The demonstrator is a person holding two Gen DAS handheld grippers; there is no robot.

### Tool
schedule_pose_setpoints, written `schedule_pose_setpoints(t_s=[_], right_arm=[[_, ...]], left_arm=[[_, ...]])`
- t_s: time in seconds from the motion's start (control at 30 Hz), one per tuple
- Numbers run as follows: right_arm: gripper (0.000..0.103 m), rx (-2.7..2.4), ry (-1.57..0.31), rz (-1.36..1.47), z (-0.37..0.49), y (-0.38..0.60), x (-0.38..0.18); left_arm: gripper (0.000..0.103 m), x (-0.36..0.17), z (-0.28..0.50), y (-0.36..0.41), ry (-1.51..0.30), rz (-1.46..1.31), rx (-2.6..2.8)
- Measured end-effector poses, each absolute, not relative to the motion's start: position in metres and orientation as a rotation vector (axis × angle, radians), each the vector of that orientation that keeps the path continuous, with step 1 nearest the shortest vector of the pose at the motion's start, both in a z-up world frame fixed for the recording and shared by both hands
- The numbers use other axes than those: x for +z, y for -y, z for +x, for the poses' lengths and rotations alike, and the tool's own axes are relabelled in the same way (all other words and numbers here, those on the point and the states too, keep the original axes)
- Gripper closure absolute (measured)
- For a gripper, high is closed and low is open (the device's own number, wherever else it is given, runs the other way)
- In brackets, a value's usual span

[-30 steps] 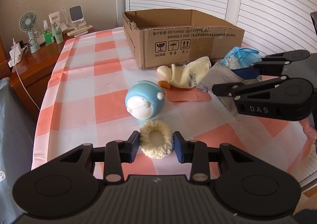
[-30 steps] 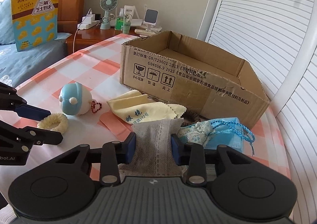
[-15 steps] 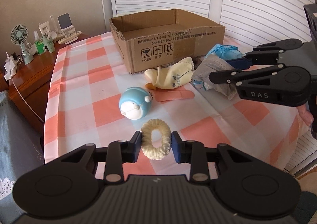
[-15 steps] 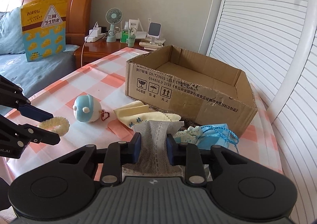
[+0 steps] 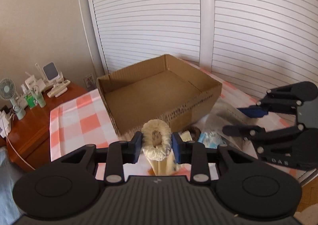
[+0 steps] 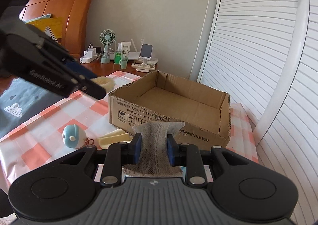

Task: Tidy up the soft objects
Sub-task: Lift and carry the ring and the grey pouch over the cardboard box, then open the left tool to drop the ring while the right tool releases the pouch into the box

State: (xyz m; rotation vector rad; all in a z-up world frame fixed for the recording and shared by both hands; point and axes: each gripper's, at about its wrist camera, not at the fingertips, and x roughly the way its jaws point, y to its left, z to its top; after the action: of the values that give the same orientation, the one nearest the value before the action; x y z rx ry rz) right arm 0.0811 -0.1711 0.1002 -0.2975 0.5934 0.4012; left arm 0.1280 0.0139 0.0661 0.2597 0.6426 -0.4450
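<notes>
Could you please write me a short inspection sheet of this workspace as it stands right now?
Surface: checked tablecloth, pink and white.
Job's things: cardboard box open, nothing seen inside; blue round plush and yellow cloth lie on the cloth.
Clutter: nothing seen.
Grippers: left gripper shut on cream scrunchie; right gripper shut on grey lace cloth; both lifted.
Cables: white charger cable on the nightstand.
Surroundings: small fan, bottles, louvred doors, bed headboard.
</notes>
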Motion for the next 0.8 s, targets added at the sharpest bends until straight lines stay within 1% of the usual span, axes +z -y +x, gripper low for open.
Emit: schedule_pose_setpoints(t_s=[0.13,0.27,0.3,0.37,0.4,0.43,0.5,0.57,0.63,0.67,0.8], right_arm=[[0.072,0.392,-0.592,-0.292,0.097,0.177,0.103],[0.072,0.380,-0.597,-0.289,0.112,0.180,0.103],[0.072,0.375,-0.599,-0.288,0.115,0.181,0.103],[0.072,0.370,-0.601,-0.287,0.121,0.182,0.103],[0.072,0.365,-0.602,-0.287,0.123,0.182,0.103],[0.072,0.363,-0.603,-0.287,0.126,0.182,0.103],[0.072,0.362,-0.606,-0.283,0.129,0.183,0.102],[0.072,0.359,-0.610,-0.282,0.134,0.183,0.101],[0.072,0.358,-0.616,-0.281,0.138,0.182,0.100],[0.072,0.359,-0.617,-0.280,0.140,0.182,0.101],[0.072,0.358,-0.616,-0.279,0.151,0.180,0.105]], left_arm=[[0.072,0.072,0.186,0.004,-0.646,0.285,-0.436],[0.072,0.065,0.243,0.021,-0.673,0.307,-0.394],[0.070,0.061,0.256,0.024,-0.683,0.309,-0.388],[0.054,0.054,0.278,0.027,-0.694,0.301,-0.362],[0.037,0.050,0.286,0.027,-0.695,0.291,-0.356],[0.027,0.046,0.290,0.024,-0.699,0.279,-0.344],[0.024,0.041,0.292,0.021,-0.695,0.273,-0.341],[0.019,0.040,0.289,0.018,-0.695,0.281,-0.347],[0.017,0.042,0.281,0.014,-0.690,0.289,-0.337],[0.017,0.044,0.275,0.011,-0.690,0.292,-0.334],[0.007,0.055,0.236,-0.004,-0.681,0.296,-0.346]])
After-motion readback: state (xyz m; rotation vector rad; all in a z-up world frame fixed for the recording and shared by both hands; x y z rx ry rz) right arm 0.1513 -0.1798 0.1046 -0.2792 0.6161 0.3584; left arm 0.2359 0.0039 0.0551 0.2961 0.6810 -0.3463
